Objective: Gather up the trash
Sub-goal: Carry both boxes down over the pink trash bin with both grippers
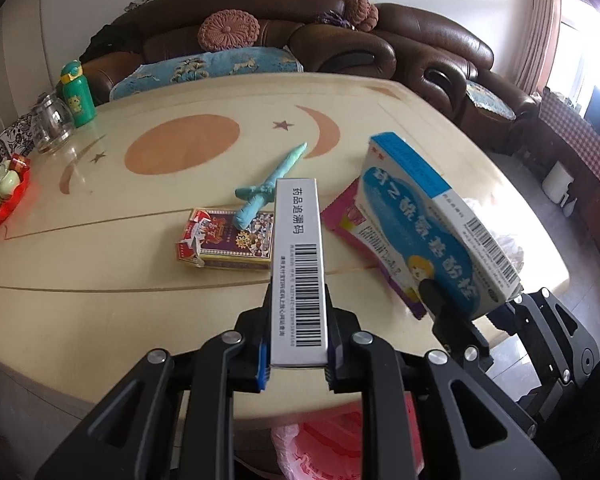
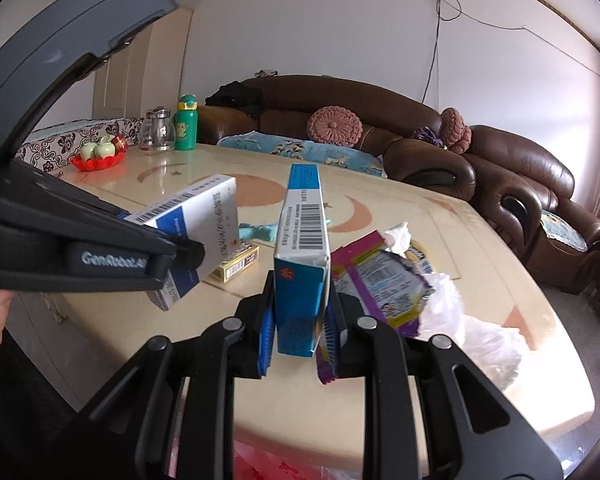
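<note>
Nearest the left wrist camera, the left gripper (image 1: 298,344) is seen clamped on a white box (image 1: 298,268), held clear of the table (image 1: 100,304) with its long axis running straight out along the fingers and its barcoded edge turned up. Beside it, the right gripper (image 2: 298,332) is clamped on a blue box (image 2: 302,248), likewise lifted, its long axis also pointing forward and slightly upward from the jaws. Below the table edge something pink and plastic, possibly a trash bag (image 1: 340,448), is glimpsed, though too little is shown for certainty. Each box is gripped only at its near end, so a slip or a swing downward could be caused by a quick turn of the wrist; the two boxes are carried close together and could be knocked against each other. Further out on the table, a card pack (image 1: 228,240), a pale blue toy sword (image 1: 272,184), a purple wrapper (image 2: 380,276) and a crumpled clear bag (image 2: 472,332) are left lying, and could be swept off by a low pass. A brown sofa (image 1: 300,40) stands beyond.
</note>
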